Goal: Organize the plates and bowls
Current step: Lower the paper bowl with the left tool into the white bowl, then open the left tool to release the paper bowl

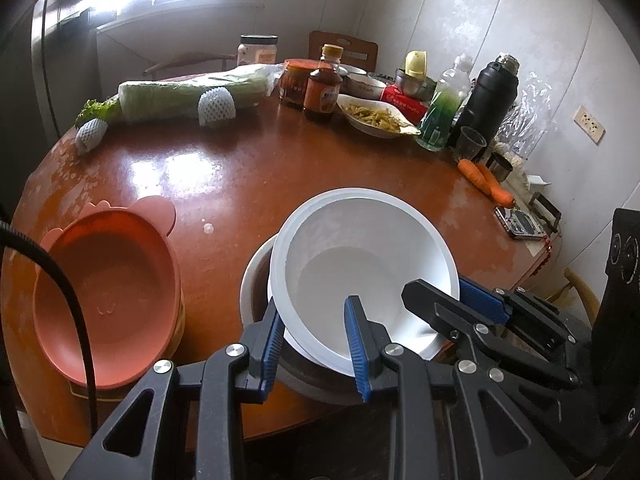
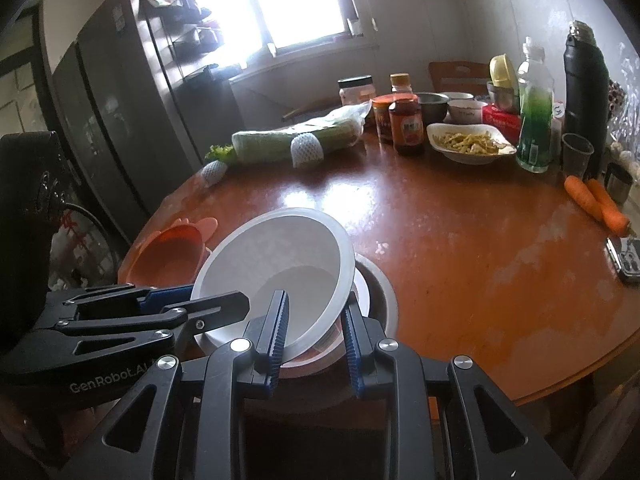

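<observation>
A white bowl (image 1: 360,256) is held tilted over a grey-rimmed bowl (image 1: 252,280) at the near edge of the round wooden table (image 1: 240,168). My left gripper (image 1: 316,320) straddles the white bowl's near rim, one finger inside and one outside, jaws partly open. My right gripper (image 2: 316,312) straddles the white bowl's (image 2: 288,256) right rim the same way, above the grey bowl (image 2: 380,292). A stack of orange plates (image 1: 108,288) lies to the left; it also shows in the right wrist view (image 2: 168,256).
The far side of the table holds wrapped cabbage (image 1: 180,96), sauce bottles (image 1: 320,92), a dish of food (image 1: 376,120), a green bottle (image 1: 440,116), a black flask (image 1: 488,96), carrots (image 1: 488,180) and a phone (image 1: 520,224).
</observation>
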{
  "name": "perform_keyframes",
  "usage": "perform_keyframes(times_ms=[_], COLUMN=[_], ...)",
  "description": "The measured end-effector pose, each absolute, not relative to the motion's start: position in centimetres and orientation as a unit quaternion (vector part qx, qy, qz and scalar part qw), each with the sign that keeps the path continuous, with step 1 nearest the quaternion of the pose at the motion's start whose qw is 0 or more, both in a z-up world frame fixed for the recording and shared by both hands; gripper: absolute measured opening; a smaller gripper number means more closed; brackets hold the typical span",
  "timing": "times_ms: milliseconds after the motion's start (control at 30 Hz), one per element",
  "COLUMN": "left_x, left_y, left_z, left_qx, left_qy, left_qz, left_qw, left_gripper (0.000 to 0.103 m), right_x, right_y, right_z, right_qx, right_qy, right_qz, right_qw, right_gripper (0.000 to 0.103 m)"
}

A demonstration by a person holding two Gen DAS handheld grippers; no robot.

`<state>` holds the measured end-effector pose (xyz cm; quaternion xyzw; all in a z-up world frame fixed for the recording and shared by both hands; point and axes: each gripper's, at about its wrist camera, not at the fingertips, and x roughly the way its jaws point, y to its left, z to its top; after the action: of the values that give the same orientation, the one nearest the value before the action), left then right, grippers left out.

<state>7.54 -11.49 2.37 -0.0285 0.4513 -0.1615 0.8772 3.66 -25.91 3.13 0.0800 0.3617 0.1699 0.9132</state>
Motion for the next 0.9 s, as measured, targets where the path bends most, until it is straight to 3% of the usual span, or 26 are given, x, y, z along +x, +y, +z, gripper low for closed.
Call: perform_keyframes(times_ms=[900], left_x=[7.9], left_y=[-12.1], left_z=[1.6], left_qx=[-0.016], left_qy=[0.465], left_qz=[-0.153], left_qw=[0.872], left_gripper=[0.03], right_x=[4.3], right_y=[-25.8], right_z=[1.7], right_qx=[0.081], right_qy=[0.378], right_qz=[0.166], right_qw=[0.907], right_gripper=[0.029])
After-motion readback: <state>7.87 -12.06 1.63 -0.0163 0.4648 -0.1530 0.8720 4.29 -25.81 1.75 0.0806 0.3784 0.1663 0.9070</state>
